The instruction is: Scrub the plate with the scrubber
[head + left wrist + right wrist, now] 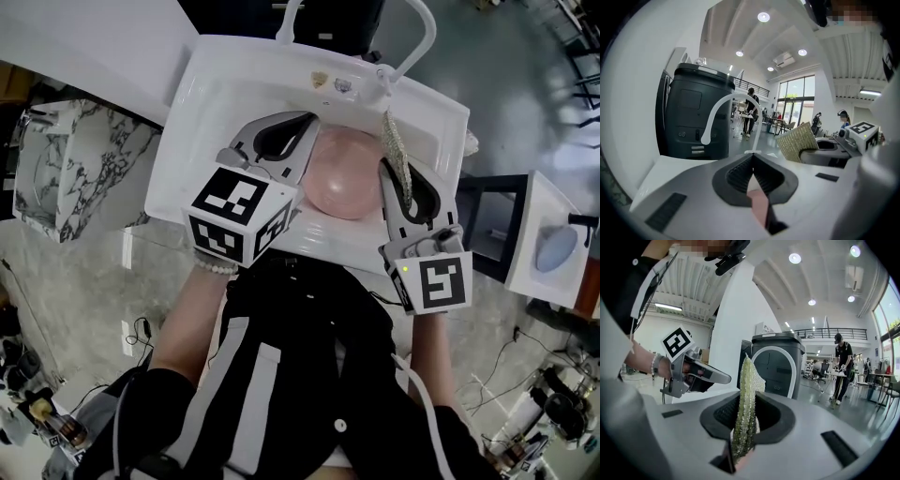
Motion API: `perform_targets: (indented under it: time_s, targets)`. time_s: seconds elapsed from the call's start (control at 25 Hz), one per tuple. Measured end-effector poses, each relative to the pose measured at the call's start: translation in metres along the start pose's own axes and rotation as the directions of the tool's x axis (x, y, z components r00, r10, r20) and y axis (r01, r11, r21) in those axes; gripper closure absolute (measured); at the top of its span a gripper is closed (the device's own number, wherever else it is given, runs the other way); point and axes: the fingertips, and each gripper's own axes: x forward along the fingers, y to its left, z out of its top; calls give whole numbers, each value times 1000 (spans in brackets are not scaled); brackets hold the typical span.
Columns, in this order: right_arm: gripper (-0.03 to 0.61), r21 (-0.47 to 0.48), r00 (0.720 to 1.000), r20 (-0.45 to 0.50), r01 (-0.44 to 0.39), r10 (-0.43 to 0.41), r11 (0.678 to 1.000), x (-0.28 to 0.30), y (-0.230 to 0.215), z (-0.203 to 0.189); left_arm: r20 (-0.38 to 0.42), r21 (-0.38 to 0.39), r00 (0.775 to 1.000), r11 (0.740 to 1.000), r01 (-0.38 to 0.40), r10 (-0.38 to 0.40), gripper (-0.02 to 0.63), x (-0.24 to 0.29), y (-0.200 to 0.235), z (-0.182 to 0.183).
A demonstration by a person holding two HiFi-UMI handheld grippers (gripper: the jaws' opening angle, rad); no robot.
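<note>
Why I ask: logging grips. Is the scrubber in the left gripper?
No: the left gripper pinches the pink plate; the scrubber stands in the right gripper.

Plate: plate, pale pink, round and glossy, its face turned up toward the head view.
Plate place: upper middle of the head view, over the white sink.
Plate grip: its left edge is pinched in the left gripper jaws.
Scrubber: scrubber, a thin, pale green, knobbly pad.
Scrubber pose: stands on edge, upright, clamped in the right gripper jaws, just right of the plate.
</note>
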Motion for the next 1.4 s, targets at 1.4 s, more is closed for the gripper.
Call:
perform_targets:
  time_s: [1.4]
  targets:
    - [508,-130,999,-34,-37,33,991,0,9,13,33,45,998,997,60,-62,612,-16,-25,17]
